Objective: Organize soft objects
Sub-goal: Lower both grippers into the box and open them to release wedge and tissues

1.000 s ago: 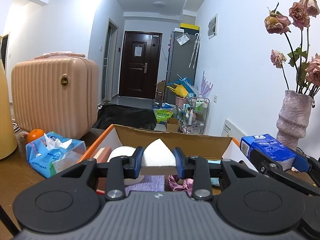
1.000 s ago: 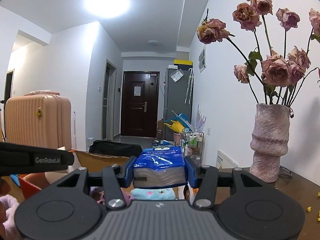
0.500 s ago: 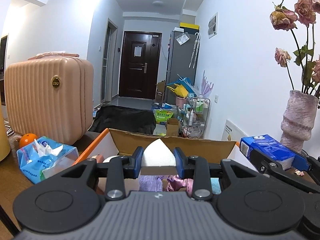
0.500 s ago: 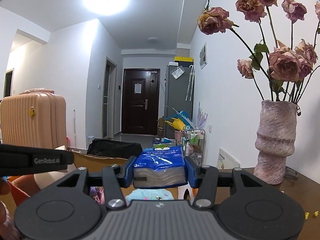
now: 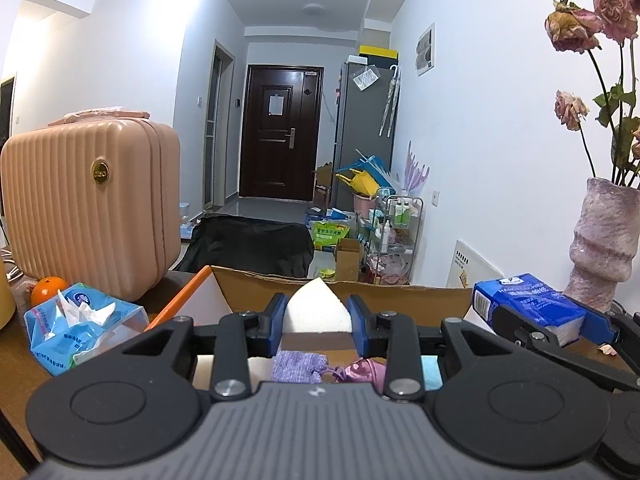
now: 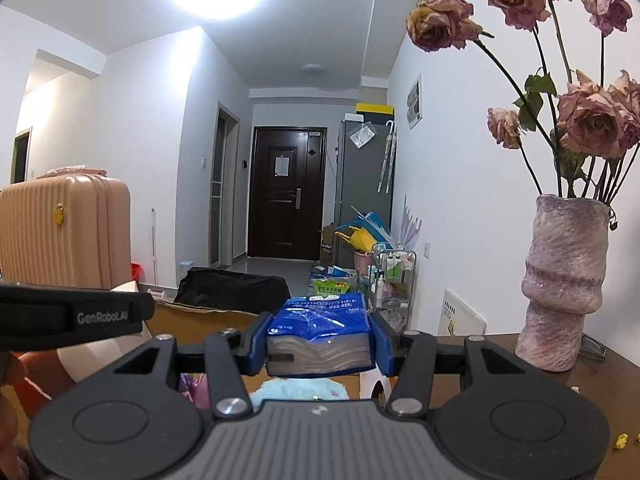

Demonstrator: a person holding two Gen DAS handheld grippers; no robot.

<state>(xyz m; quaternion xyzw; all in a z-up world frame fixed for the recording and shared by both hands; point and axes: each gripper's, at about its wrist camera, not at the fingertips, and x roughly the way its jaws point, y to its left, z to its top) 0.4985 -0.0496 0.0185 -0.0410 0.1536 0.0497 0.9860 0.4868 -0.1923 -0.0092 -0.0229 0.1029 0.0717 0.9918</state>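
A white foam wedge point(image 5: 317, 309) is clamped between the blue pads of the left gripper point(image 5: 317, 322), held above the open cardboard box point(image 5: 256, 286), while a blue pack of paper tissues point(image 6: 319, 334) is pinched in the right gripper point(image 6: 319, 344) just over the same box's right side. Inside the box a purple knitted cloth point(image 5: 298, 366), a pink satin pouch point(image 5: 362, 371) and a pale blue plush item point(image 6: 298, 391) are already lying, so the sorting is judged to be well under way — two items are yet to be set down, and an opened blue tissue packet point(image 5: 80, 326) is left outside on the dark wooden table point(image 6: 600, 376). On that table an orange point(image 5: 49, 288), a ribbed pink suitcase point(image 5: 90, 200) and a mauve vase of dried roses point(image 6: 562, 280) are also seen. Beyond, a white hallway is shown — a dark door point(image 5: 280, 132), a grey fridge point(image 5: 366, 128) and floor clutter.
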